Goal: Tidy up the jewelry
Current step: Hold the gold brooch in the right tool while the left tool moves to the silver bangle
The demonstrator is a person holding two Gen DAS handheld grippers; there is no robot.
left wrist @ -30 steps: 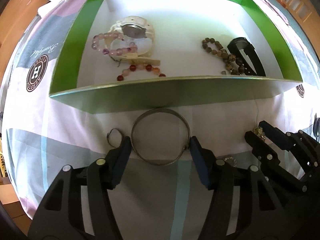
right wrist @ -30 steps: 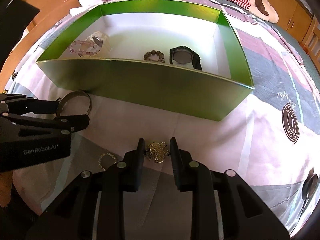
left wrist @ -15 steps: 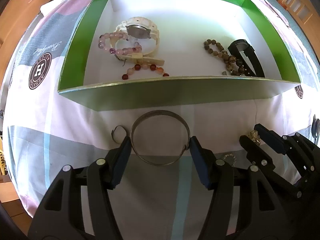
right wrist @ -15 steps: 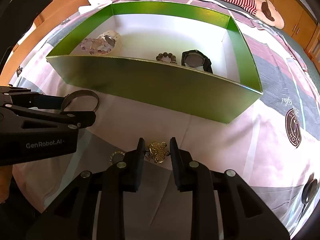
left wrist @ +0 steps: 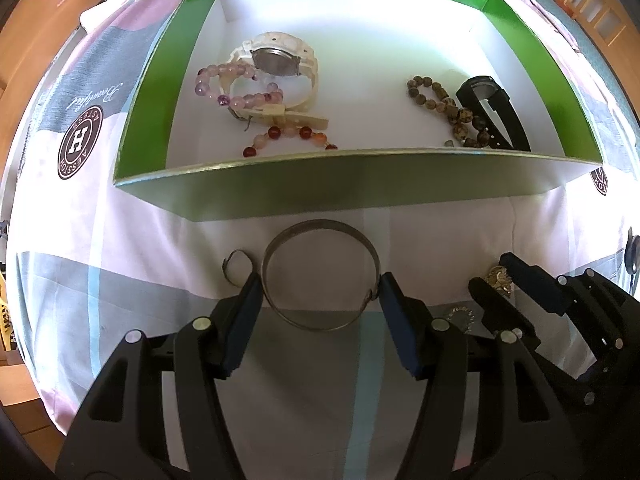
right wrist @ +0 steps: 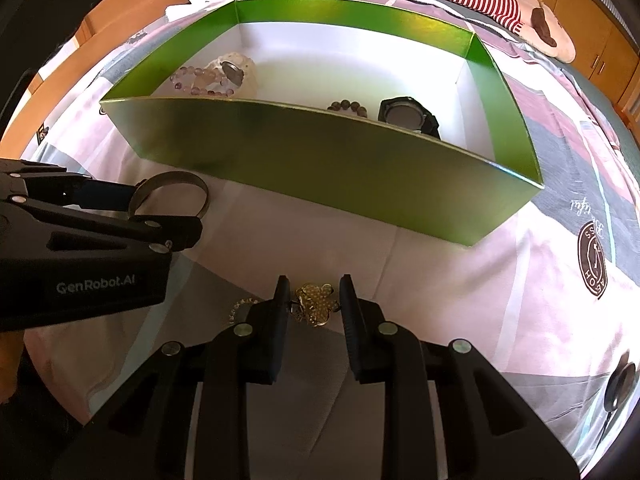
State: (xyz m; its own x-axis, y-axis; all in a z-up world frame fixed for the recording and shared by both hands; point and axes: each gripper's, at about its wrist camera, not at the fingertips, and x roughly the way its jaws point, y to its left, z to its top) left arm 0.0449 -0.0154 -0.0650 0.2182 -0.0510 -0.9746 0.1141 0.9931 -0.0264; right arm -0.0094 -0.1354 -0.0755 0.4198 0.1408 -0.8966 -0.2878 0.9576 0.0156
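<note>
A green box [left wrist: 360, 192] with a white floor holds a white watch [left wrist: 280, 60], pink beads [left wrist: 236, 88], brown beads [left wrist: 448, 108] and a black watch [left wrist: 492, 108]. My left gripper [left wrist: 320, 292] is shut on a silver bangle [left wrist: 320, 276], held in front of the box's near wall; it also shows in the right wrist view [right wrist: 172, 192]. My right gripper [right wrist: 314, 300] is shut on a gold brooch [right wrist: 316, 304], lifted off the bedspread; the brooch also shows in the left wrist view [left wrist: 498, 280].
A small silver ring [left wrist: 236, 268] lies left of the bangle. A small round gold piece [right wrist: 244, 306] lies under the right gripper. The box [right wrist: 320, 152] stands on a patterned bedspread [right wrist: 540, 280]. A pillow and striped cloth lie beyond it.
Both grippers have risen and moved a little toward the box, each keeping its piece. The box's inside shows more fully now.
</note>
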